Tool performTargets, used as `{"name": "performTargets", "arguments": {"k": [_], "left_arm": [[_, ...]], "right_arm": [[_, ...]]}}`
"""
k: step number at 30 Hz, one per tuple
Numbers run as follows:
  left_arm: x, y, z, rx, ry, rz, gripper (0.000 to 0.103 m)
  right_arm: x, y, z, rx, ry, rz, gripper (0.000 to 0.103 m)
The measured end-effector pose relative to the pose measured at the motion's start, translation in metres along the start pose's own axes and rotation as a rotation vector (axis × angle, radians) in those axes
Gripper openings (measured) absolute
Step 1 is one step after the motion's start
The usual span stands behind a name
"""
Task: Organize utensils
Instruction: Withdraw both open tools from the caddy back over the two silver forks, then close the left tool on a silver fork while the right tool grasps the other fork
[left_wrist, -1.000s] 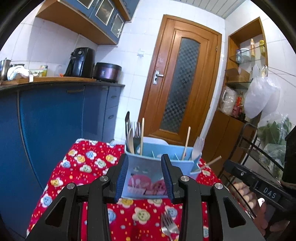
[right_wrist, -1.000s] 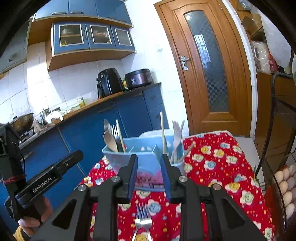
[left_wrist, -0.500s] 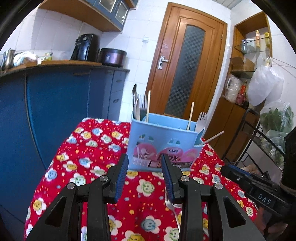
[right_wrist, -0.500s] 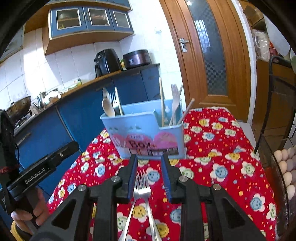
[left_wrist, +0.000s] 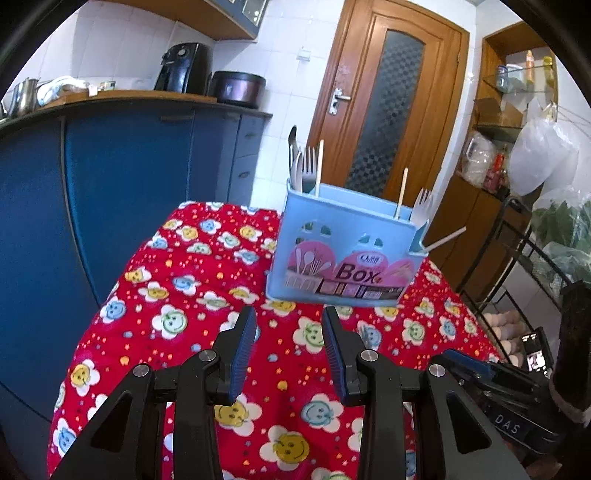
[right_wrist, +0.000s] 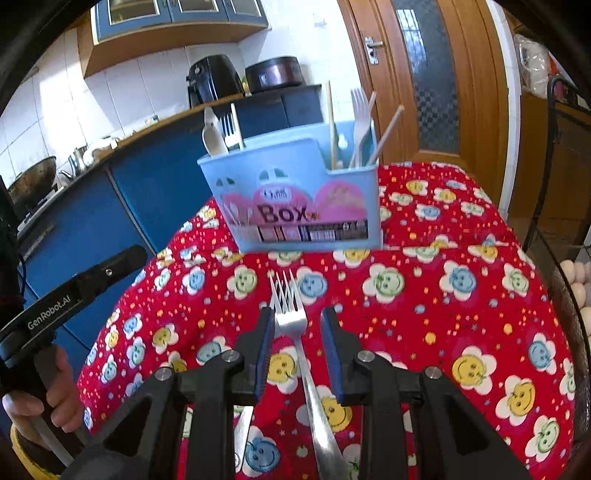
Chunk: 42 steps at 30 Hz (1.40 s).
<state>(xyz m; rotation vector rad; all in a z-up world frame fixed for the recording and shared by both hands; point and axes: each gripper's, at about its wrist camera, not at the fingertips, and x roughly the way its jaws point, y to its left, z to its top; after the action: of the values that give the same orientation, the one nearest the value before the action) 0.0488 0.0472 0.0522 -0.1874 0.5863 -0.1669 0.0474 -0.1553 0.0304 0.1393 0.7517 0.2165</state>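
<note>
A light blue utensil box (left_wrist: 343, 251) marked "Box" stands on the red flowered tablecloth (left_wrist: 184, 295), holding forks, a spoon and chopsticks; it also shows in the right wrist view (right_wrist: 299, 199). My left gripper (left_wrist: 290, 332) is open and empty, hovering short of the box. My right gripper (right_wrist: 297, 332) is open above the cloth, its jaws on either side of a metal fork (right_wrist: 295, 321) lying flat, tines toward the box. A second metal utensil (right_wrist: 242, 432) lies to the fork's left, mostly hidden under the gripper.
Blue kitchen cabinets (left_wrist: 110, 184) stand left of the table. A wooden door (left_wrist: 384, 110) is behind it. A black wire rack (left_wrist: 535, 266) with eggs and greens stands at the right. The left gripper's body (right_wrist: 74, 295) reaches in at the left of the right wrist view.
Both grippers have tilted down and drawn back from the box. The fork now lies between my right gripper's jaws, with more of its handle in sight.
</note>
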Motion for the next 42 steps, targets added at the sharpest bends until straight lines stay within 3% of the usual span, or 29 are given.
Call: {"name": "performTargets", "arguments": {"k": [11, 21, 27, 32, 42], "left_arm": [[0.012, 0.003, -0.021, 0.025, 0.094, 0.027, 0.038], [0.02, 0.005, -0.027, 0.019, 0.134, 0.026, 0.038], [0.025, 0.004, -0.029, 0.013, 0.15, 0.025, 0.038], [0.027, -0.002, -0.031, 0.024, 0.161, 0.022, 0.038], [0.033, -0.014, -0.034, 0.048, 0.188, -0.001, 0.038]], "right_arm": [[0.019, 0.005, -0.015, -0.023, 0.082, 0.017, 0.028], [0.043, 0.001, -0.019, -0.027, 0.163, -0.038, 0.028], [0.048, 0.003, -0.018, -0.047, 0.162, -0.05, 0.028], [0.05, -0.001, -0.016, -0.023, 0.155, -0.079, 0.01], [0.036, -0.029, -0.014, 0.11, 0.12, -0.079, 0.008]]}}
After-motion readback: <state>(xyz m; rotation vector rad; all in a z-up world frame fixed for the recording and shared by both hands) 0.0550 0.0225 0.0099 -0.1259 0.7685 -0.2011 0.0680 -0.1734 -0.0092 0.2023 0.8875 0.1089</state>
